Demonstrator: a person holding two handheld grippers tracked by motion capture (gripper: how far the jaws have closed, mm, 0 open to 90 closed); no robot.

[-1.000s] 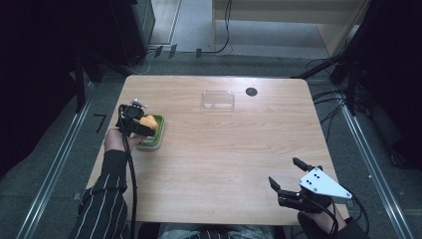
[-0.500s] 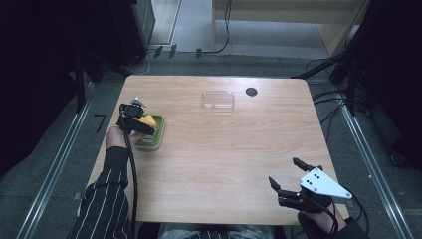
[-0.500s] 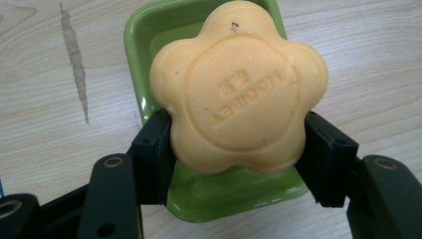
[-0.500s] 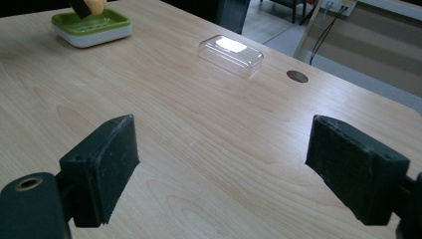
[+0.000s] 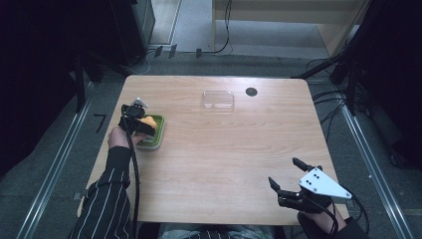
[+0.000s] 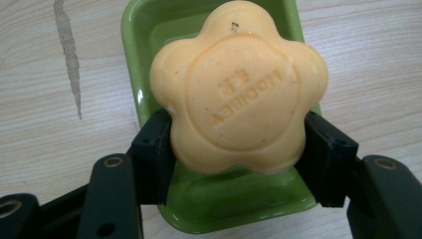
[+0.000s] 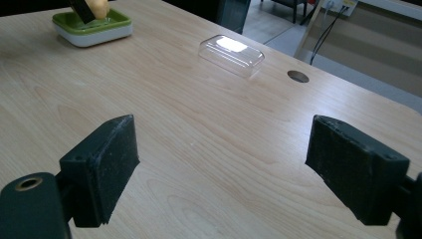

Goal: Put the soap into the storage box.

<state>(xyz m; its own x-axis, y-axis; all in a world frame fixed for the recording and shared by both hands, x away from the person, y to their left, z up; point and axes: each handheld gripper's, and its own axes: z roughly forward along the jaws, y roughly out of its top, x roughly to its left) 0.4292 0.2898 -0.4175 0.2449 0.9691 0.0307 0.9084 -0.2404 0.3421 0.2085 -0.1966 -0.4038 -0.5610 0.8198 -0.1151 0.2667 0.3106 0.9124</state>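
High view: left gripper (image 5: 141, 123) partly masked by its own body and cable, so jaws hard to make out there; soap dish (image 5: 151, 132) half covered by gripper and soap. Right forearm cut off at the bottom edge. Left gripper view: embossed lettering on the soap (image 6: 239, 88) upside down and partly illegible; far end of the green soap dish (image 6: 149, 30) cropped by the top edge, near part hidden behind the soap. Right gripper view: top of the soap and the left gripper's tip cropped at the upper left corner.

Left forearm in a striped sleeve (image 5: 107, 199) stretched forward along the left side of the worktop (image 5: 224, 149), hand (image 5: 117, 137) wrapped around the gripper, pointing down toward the dish. Right hand low at the near right corner, right gripper (image 5: 288, 177) aimed across the worktop, jaws wide apart with nothing between.

Flower-shaped orange soap clamped between the left gripper's two black pads, one on each side, directly over the dish; contact with the dish floor not discernible. Clear plastic lid (image 5: 218, 99) well apart, near the far edge, beside a round hole (image 5: 251, 91).
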